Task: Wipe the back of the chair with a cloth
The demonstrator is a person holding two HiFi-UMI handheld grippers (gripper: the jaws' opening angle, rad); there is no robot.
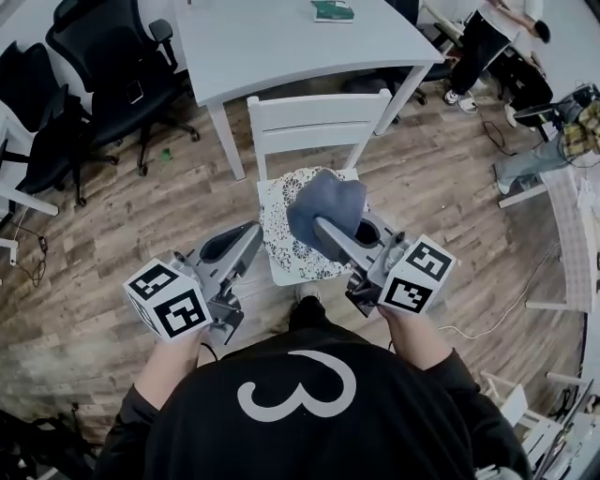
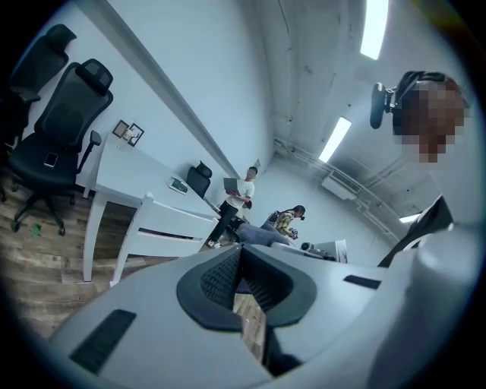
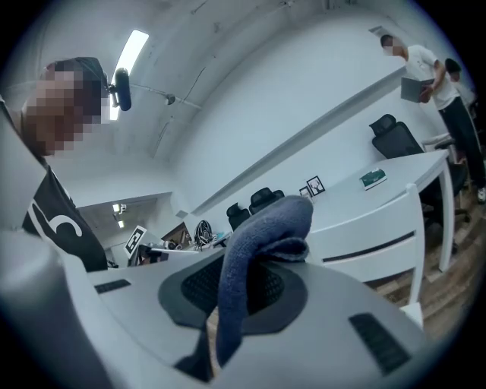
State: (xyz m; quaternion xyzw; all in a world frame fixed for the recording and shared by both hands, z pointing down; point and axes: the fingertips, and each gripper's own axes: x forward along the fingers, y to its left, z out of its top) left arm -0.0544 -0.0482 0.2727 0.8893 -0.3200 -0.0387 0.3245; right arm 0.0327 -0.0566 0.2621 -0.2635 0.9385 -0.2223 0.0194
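Note:
A white wooden chair faces me, its slatted back [image 1: 317, 120] on the far side and a patterned cushion [image 1: 281, 239] on the seat. My right gripper [image 1: 323, 225] hovers over the seat, shut on a blue-grey cloth [image 1: 326, 206] that bulges up above its tips. In the right gripper view the cloth [image 3: 254, 243] loops up from between the jaws, and the chair back [image 3: 372, 235] stands beyond to the right. My left gripper [image 1: 249, 234] is held level beside the seat's left edge, jaws shut and holding nothing. The chair back [image 2: 171, 226] appears ahead of it.
Just behind the chair is a white table [image 1: 281, 42] with a green book [image 1: 333, 11] on it. Black office chairs [image 1: 108, 75] line the left. People [image 1: 487, 37] stand at the far right by desks. A thin cable [image 1: 487, 314] trails on the wooden floor at right.

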